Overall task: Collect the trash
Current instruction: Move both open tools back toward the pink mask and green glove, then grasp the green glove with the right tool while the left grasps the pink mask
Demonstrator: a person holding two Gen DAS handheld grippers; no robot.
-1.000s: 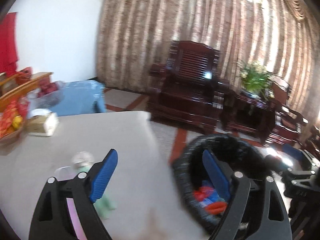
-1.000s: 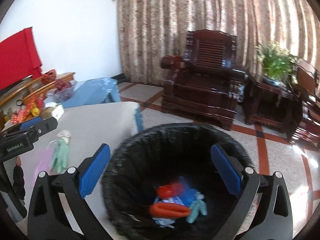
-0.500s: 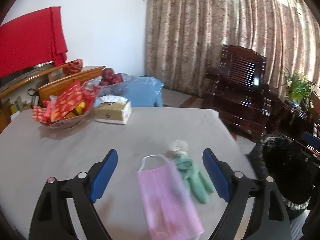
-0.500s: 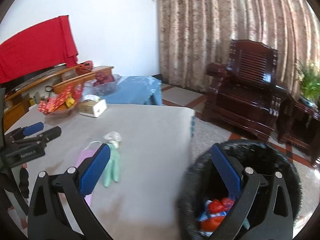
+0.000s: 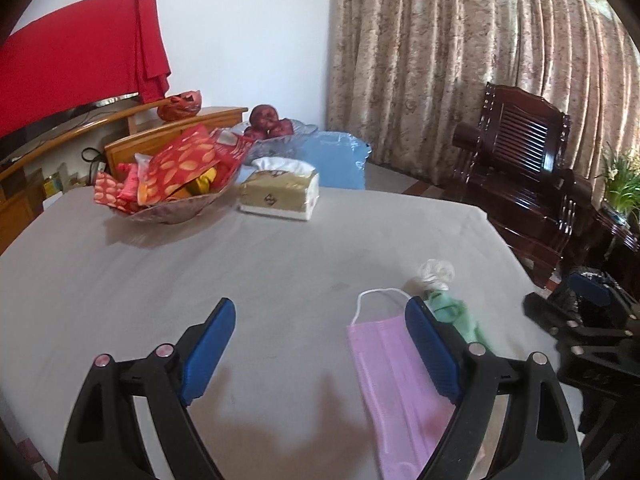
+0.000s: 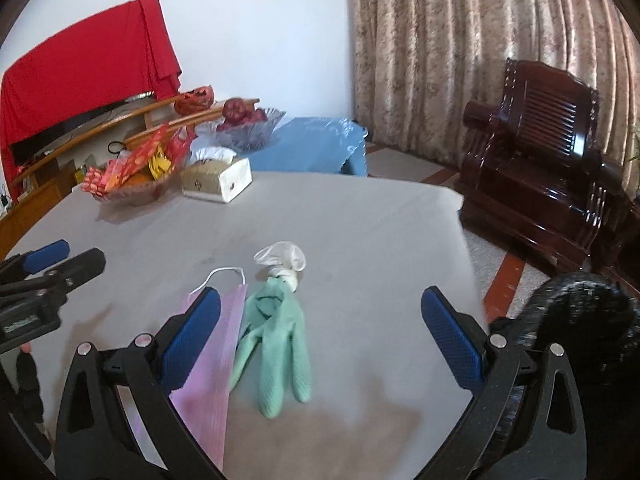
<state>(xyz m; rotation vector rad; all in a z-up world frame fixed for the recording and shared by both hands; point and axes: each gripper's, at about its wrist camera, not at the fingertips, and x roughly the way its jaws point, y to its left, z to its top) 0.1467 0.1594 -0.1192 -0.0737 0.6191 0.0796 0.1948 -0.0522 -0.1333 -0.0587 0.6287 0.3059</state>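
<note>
Both grippers [image 5: 320, 344] [image 6: 320, 332] gaping, empty; limp, light green glove [image 6: 276, 336] near table's [image 6: 360, 216] right edge, probably best pinched mid-palm.

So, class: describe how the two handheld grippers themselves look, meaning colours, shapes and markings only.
Both the left gripper and the right gripper have black, triangular cut-out frames with silver rivets. Their fingers carry textured blue pads. White lettering, unreadable, marks the left body in the right view.

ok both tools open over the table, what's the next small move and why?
Probably lower the right tool onto the green glove. It lies loose on the table between that tool's open fingers, with nothing held yet, and the black bin sits just to its right. The pink mask is beside the glove, so the left tool could take that.
</note>
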